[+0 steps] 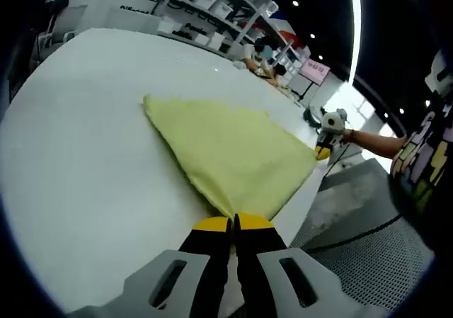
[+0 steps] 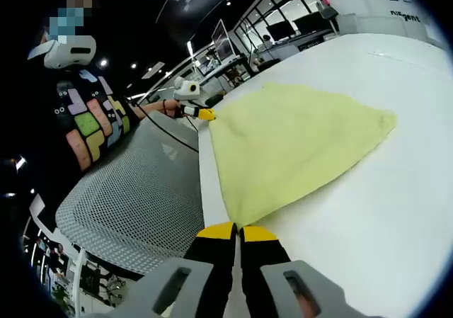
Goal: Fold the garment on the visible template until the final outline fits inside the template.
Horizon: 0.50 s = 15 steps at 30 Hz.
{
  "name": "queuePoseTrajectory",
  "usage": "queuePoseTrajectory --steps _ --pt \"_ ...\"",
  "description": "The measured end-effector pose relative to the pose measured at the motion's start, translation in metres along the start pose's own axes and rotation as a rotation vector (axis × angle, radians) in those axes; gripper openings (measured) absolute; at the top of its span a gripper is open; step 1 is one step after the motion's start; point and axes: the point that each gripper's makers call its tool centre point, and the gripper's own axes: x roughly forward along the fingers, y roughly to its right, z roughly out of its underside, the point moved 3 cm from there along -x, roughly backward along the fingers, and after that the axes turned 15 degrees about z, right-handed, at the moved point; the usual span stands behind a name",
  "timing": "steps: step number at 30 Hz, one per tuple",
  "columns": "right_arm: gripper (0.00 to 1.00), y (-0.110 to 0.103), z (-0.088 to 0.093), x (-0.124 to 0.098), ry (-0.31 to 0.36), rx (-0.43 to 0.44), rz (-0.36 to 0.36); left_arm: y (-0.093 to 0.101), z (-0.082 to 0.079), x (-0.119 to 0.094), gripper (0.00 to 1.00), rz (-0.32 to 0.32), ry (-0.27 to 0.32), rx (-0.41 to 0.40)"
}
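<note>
Yellow garment (image 1: 230, 151), soft napped cloth, lies on the smooth white tabletop (image 1: 85, 162) as a flat triangle. Left claw (image 1: 233, 224) is clenched on one near corner at the tabletop edge; right claw (image 2: 238, 228) clenched on the other corner.

table (image 1: 85, 141) bare round cloth (image 1: 226, 151); mesh chair (image 2: 134, 197) beside edge.

Soft matt yellow cloth garment (image 1: 230, 151) lies on a smooth white table (image 1: 92, 155).
</note>
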Motion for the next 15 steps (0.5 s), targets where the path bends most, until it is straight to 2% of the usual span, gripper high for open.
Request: queuePoseTrajectory --steps 3,4,7,10,12,15 --pt "0.0 0.002 0.001 0.0 -0.051 -0.078 0.037 0.002 -0.002 0.0 0.0 -0.006 -0.07 0.07" --pt "0.0 0.006 0.0 0.0 -0.07 -0.115 0.073 0.001 -0.003 -0.001 0.0 -0.019 -0.1 0.112" --pt "0.0 -0.004 -0.005 -0.002 -0.077 -0.12 0.032 -0.004 -0.008 -0.005 0.0 -0.087 -0.139 0.176" --pt "0.0 -0.007 -0.01 -0.003 -0.049 -0.16 0.023 -0.002 -0.009 -0.004 0.0 -0.075 -0.137 0.162" --pt "0.0 -0.01 -0.015 -0.004 -0.01 -0.131 0.011 -0.001 -0.009 -0.003 0.0 -0.066 -0.134 0.16" --pt "0.0 -0.01 -0.013 -0.004 -0.01 -0.138 0.011 -0.001 -0.007 -0.003 0.0 -0.058 -0.134 0.168"
